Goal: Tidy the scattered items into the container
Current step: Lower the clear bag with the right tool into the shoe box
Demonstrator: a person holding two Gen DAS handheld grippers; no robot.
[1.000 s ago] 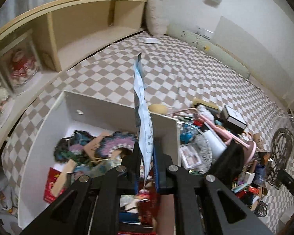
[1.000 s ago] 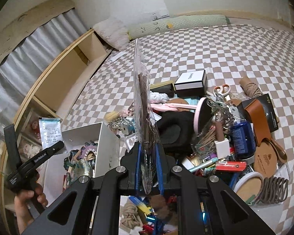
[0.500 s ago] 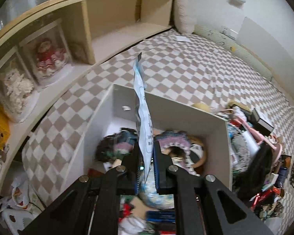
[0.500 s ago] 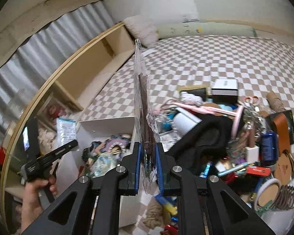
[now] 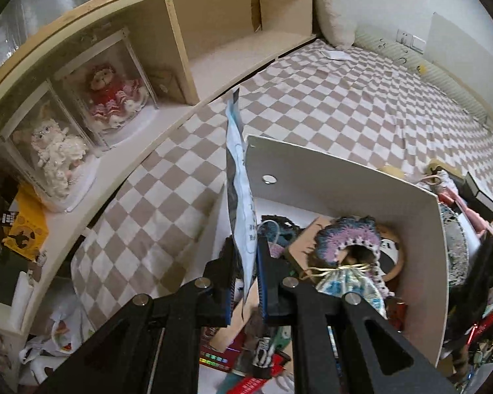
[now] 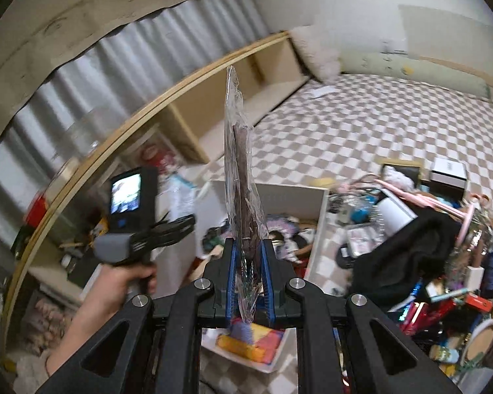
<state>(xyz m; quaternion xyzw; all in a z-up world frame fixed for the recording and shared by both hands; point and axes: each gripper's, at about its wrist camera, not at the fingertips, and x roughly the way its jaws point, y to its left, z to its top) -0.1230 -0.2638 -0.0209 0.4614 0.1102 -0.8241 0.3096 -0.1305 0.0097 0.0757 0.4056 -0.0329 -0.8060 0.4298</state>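
Above the near corner of the white container [image 5: 328, 167], a flat blue-and-white packet [image 5: 241, 197] was held upright, edge-on to the camera, by the left gripper [image 5: 246, 275], whose jaws were clamped on the packet's lower end. Inside the container, a crocheted purple piece [image 5: 348, 233], a small drawstring pouch [image 5: 345, 282] and other mixed items were seen lying together. Beside the container, a checkered mat [image 5: 345, 98] was spread across the floor, and a wooden shelf [image 5: 213, 49] with two boxed dolls [image 5: 111, 95] was seen along the left.

From the right wrist view, a clear plastic bag with a dark brown item inside [image 6: 243, 177] was gripped upright by the right gripper [image 6: 248, 272], its jaws closed on the bag's lower part. The bag was held over the container's near side, with a pile of scattered items [image 6: 427, 246] left on the mat to the right. The person's left hand [image 6: 121, 279] was seen around the left gripper's handle.
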